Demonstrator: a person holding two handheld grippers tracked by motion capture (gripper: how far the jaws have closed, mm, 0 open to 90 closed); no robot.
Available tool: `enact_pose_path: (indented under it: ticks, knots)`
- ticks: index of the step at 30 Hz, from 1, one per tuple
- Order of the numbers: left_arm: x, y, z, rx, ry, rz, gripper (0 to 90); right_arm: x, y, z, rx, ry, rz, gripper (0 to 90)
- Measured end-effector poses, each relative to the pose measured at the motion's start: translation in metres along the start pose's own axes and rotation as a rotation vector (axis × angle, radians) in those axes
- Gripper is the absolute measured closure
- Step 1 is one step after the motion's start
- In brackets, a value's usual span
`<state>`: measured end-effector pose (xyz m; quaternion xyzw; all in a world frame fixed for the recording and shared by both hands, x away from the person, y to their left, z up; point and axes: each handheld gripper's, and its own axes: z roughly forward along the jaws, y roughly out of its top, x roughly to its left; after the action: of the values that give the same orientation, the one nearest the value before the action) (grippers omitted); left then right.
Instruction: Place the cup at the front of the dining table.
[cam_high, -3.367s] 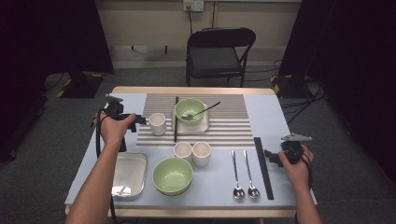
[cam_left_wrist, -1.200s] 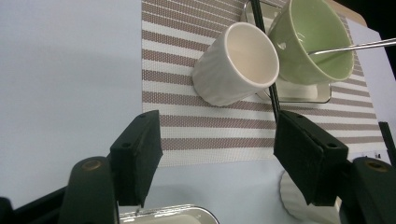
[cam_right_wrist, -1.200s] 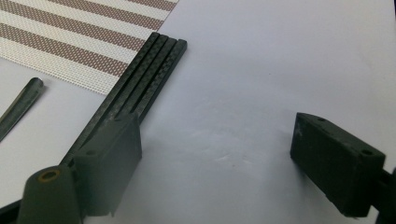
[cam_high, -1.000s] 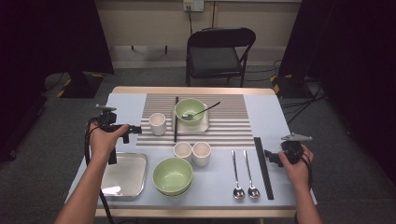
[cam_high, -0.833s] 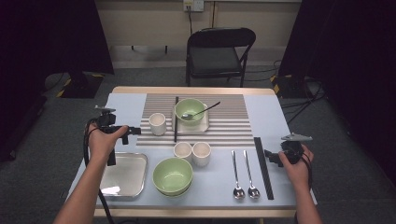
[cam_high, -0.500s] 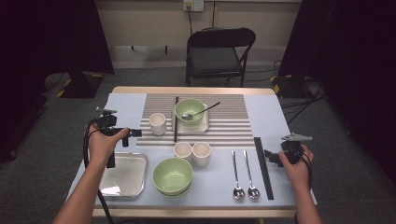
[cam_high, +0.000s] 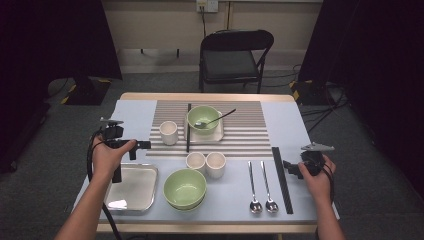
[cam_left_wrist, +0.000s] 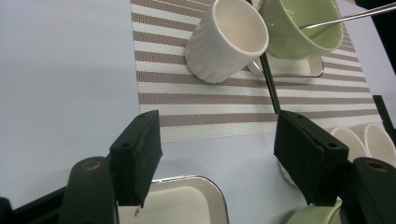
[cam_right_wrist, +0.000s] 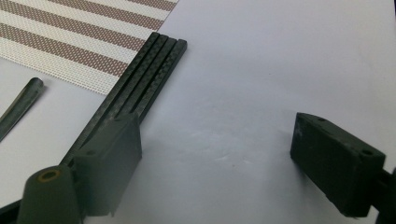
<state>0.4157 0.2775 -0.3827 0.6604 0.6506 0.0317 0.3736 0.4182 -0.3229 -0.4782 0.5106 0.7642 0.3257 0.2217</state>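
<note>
Pulled back from the white cup (cam_left_wrist: 226, 39), my left hand-held gripper (cam_high: 142, 145) now hovers over the worktop (cam_high: 135, 112) beside it, jaws spread, empty. That cup stands upright on the striped mat (cam_left_wrist: 205, 95); glazed, slippery, breakable, so I'd grip across its ribbed wall.

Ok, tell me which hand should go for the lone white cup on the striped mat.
Left, probably. The left gripper hangs open beside the mat, with the white cup straight ahead of its jaws and nothing between. The right gripper sits across the table by the black chopsticks, with spoons in between.
</note>
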Motion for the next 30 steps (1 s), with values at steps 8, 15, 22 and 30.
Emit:
enact_pose_path:
  ticks: [8, 15, 22, 30]
  knots:
    - [0.004, -0.003, -0.001, 0.002, 0.004, 0.002, 32.4, 0.0, 0.0, 0.0, 0.0, -0.001, 0.001, 15.0]
    - [0.008, -0.006, -0.004, 0.005, 0.005, 0.002, 32.0, 0.0, 0.0, 0.0, 0.0, 0.0, 0.0, 15.0]
    - [0.012, -0.008, -0.006, 0.01, 0.003, 0.003, 31.9, 0.0, 0.0, 0.0, 0.0, -0.001, 0.001, 15.0]
    - [0.015, -0.013, -0.005, 0.011, 0.003, -0.001, 31.7, 0.0, 0.0, 0.0, 0.0, 0.0, 0.0, 15.0]
